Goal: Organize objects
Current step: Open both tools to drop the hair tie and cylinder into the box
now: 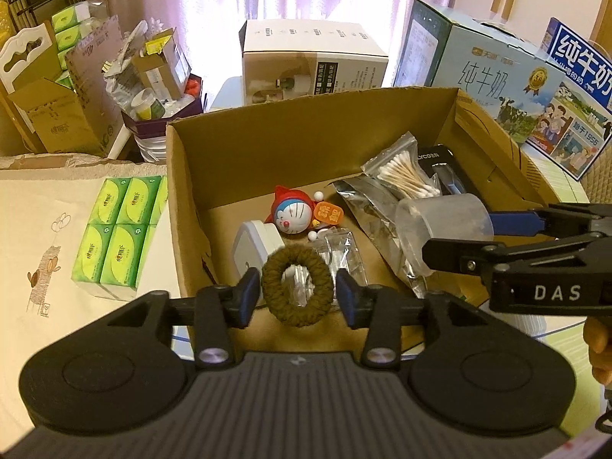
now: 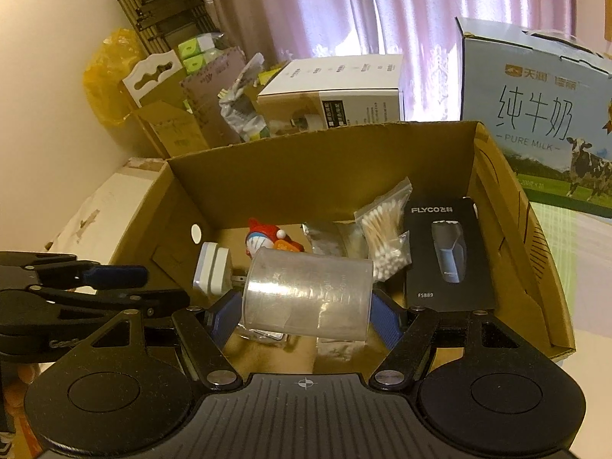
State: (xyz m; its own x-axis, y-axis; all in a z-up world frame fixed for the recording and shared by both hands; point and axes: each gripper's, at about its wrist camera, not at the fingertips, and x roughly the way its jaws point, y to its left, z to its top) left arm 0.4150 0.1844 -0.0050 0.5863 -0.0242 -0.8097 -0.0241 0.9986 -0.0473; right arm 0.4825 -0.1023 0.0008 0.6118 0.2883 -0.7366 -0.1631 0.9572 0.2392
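Observation:
An open cardboard box (image 1: 214, 145) (image 2: 508, 206) holds a Doraemon toy (image 1: 292, 212) (image 2: 264, 241), a white charger (image 1: 250, 248) (image 2: 210, 273), a bag of cotton swabs (image 1: 405, 176) (image 2: 386, 237), a foil pouch (image 1: 367, 206) and a black Flyco shaver box (image 2: 445, 256). My left gripper (image 1: 295, 292) is shut on a brown woolly ring (image 1: 295, 292) above the box's near edge. My right gripper (image 2: 306, 313) is shut on a clear plastic measuring cup (image 2: 308, 298) (image 1: 440, 229), lying sideways over the box.
Green tissue packs (image 1: 118, 229) lie on the cloth left of the box. Milk cartons (image 1: 508, 88) (image 2: 535, 114) stand behind right, a white box (image 1: 313, 61) behind, and cluttered cardboard boxes (image 1: 61, 114) at the back left.

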